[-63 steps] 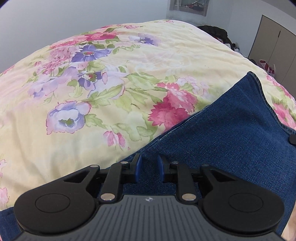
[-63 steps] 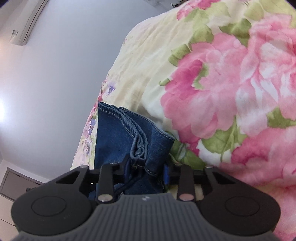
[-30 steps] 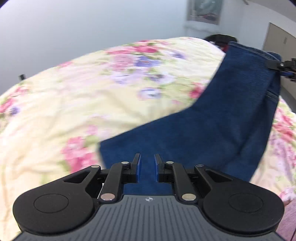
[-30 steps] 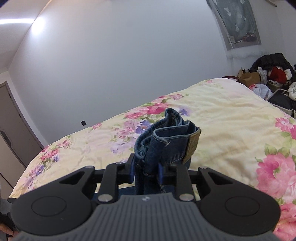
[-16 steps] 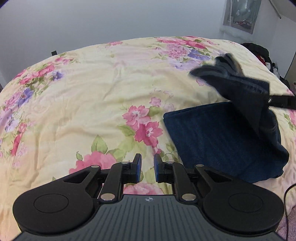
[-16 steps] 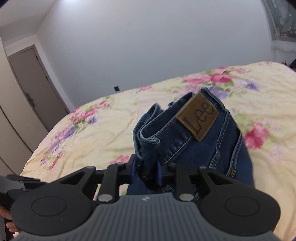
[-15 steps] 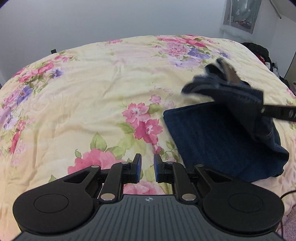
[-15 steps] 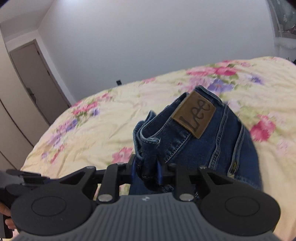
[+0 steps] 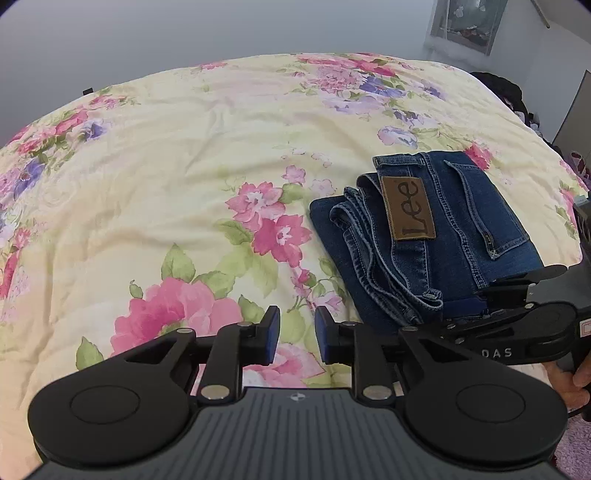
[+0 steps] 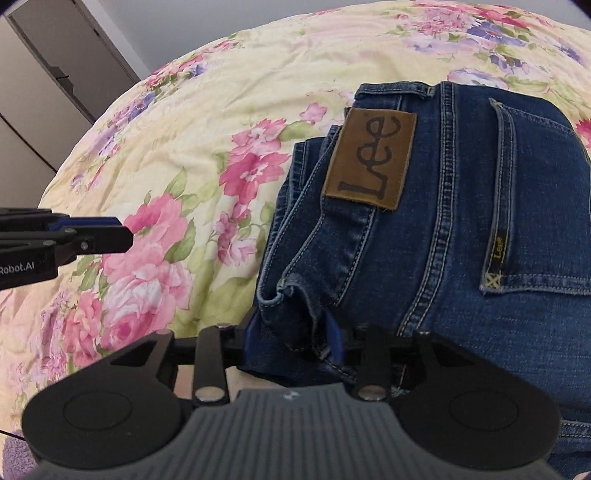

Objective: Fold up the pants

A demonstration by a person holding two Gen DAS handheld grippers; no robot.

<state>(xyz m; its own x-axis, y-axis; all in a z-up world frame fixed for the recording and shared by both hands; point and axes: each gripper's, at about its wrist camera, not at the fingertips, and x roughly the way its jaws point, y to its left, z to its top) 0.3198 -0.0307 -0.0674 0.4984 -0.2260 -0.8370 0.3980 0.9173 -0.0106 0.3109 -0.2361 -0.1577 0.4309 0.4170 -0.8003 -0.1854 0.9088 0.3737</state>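
Note:
Blue jeans (image 9: 436, 229) with a brown Lee patch (image 9: 408, 208) lie folded in a compact stack on the floral bedspread (image 9: 184, 177). My right gripper (image 10: 291, 336) has its jaws around the near waistband edge of the jeans (image 10: 424, 240), which fill the right of its view; it also shows in the left wrist view (image 9: 476, 306) at the stack's near edge. My left gripper (image 9: 297, 334) hovers empty over the bedspread, left of the jeans, jaws a narrow gap apart. It also shows in the right wrist view (image 10: 110, 230) at the left edge.
The bedspread (image 10: 184, 129) stretches wide to the left and far side. A grey wall and a window (image 9: 465, 22) lie beyond the bed. Closet doors (image 10: 44, 74) stand at the upper left of the right wrist view. Dark clutter (image 9: 506, 92) sits at the bed's far right.
My right gripper has swung the waistband end over and down onto the folded legs, so the jeans now lie flat in a stack. My left gripper stays empty beside them.

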